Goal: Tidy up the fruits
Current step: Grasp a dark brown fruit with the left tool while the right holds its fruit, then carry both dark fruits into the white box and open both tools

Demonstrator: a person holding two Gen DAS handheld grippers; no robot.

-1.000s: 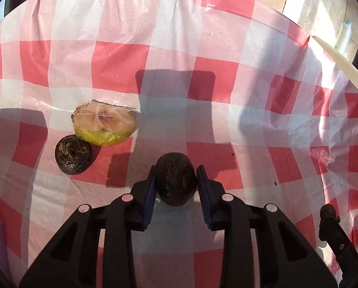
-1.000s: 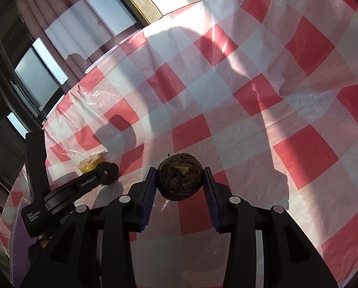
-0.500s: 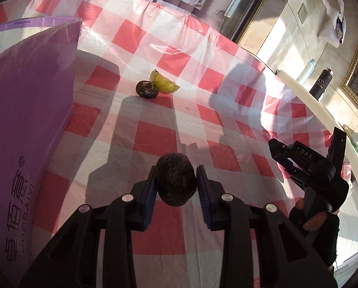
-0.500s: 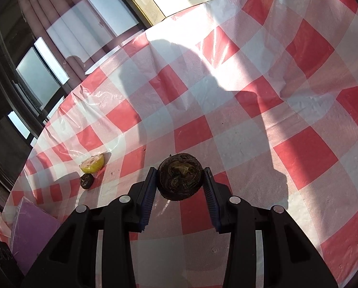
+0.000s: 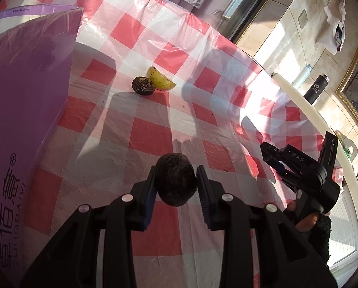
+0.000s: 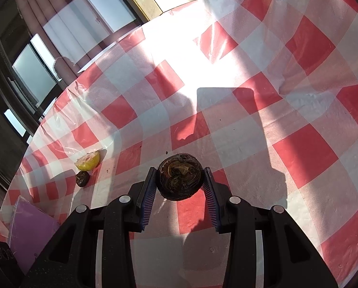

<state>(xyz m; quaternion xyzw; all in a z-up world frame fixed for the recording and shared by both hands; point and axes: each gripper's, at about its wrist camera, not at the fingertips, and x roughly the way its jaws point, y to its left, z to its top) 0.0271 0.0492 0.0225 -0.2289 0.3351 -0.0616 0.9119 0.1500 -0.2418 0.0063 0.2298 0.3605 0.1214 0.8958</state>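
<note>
My left gripper [image 5: 176,184] is shut on a dark round fruit [image 5: 175,181] and holds it above the red-and-white checked cloth [image 5: 152,134]. My right gripper [image 6: 179,181] is shut on a second dark fruit [image 6: 179,178] with a yellowish dried top. A third dark fruit [image 5: 143,85] lies on the cloth, touching a yellow lemon half [image 5: 161,79]; both also show in the right wrist view, the dark fruit [image 6: 82,178] in front of the lemon half [image 6: 88,161]. The right gripper's body [image 5: 299,170] shows at the right of the left wrist view.
A purple box [image 5: 22,120] stands close at the left, and shows small at the lower left of the right wrist view [image 6: 32,228]. The table's white rim [image 5: 311,115] curves at the right. Two bottles [image 5: 316,88] stand on the floor beyond it.
My left gripper has pulled back from the lemon half and swung left with its fruit, bringing the purple box into view. The right gripper stays shut on its fruit, nearly still.
</note>
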